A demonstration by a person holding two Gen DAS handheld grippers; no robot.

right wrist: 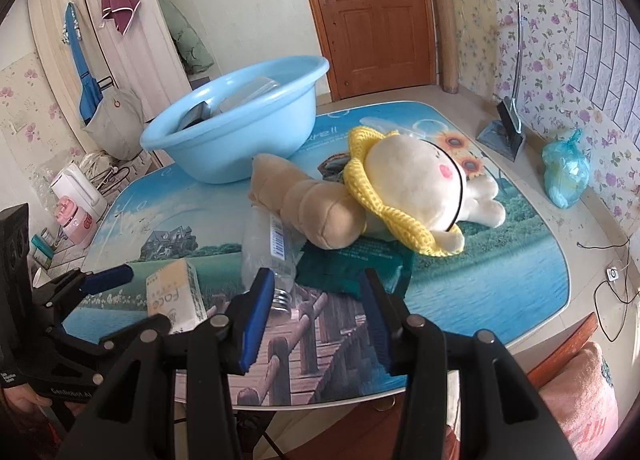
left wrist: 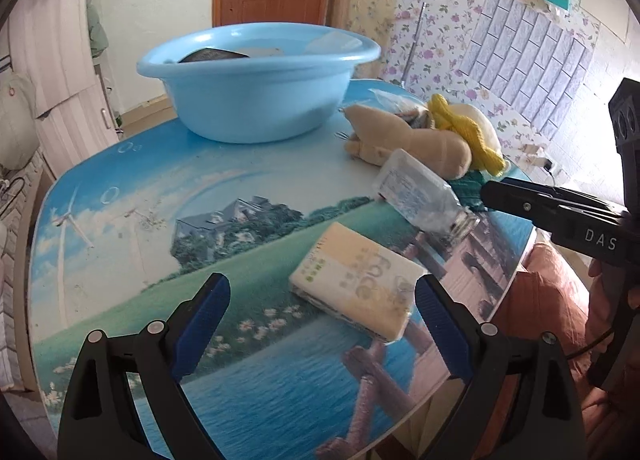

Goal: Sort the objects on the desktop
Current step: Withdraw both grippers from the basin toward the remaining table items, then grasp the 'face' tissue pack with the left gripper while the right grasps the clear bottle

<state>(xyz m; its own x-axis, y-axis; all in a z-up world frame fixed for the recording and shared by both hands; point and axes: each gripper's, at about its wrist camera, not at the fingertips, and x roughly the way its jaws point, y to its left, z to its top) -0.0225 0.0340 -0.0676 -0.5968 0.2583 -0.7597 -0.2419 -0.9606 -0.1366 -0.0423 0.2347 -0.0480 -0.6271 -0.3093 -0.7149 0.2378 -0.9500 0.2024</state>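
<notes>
A yellow tissue pack (left wrist: 356,288) lies near the table's front edge, and my left gripper (left wrist: 322,284) stands open around its near end. A clear plastic bottle (right wrist: 266,244) lies on its side. Its threaded neck sits just inside the left finger of my open right gripper (right wrist: 318,282), untouched. Behind the bottle lie a dark green packet (right wrist: 352,264), a beige plush toy (right wrist: 312,203) and a white plush doll (right wrist: 416,187) in a yellow knitted hat. The light blue basin (right wrist: 240,119) at the back left holds a dark item and clear containers.
The round table (left wrist: 120,187) has a printed landscape top, and its edge curves close on the right. A chair with a pink cushion (right wrist: 576,392) stands at the front right. On the floor beyond are a blue plastic bag (right wrist: 566,171) and a dustpan (right wrist: 504,131).
</notes>
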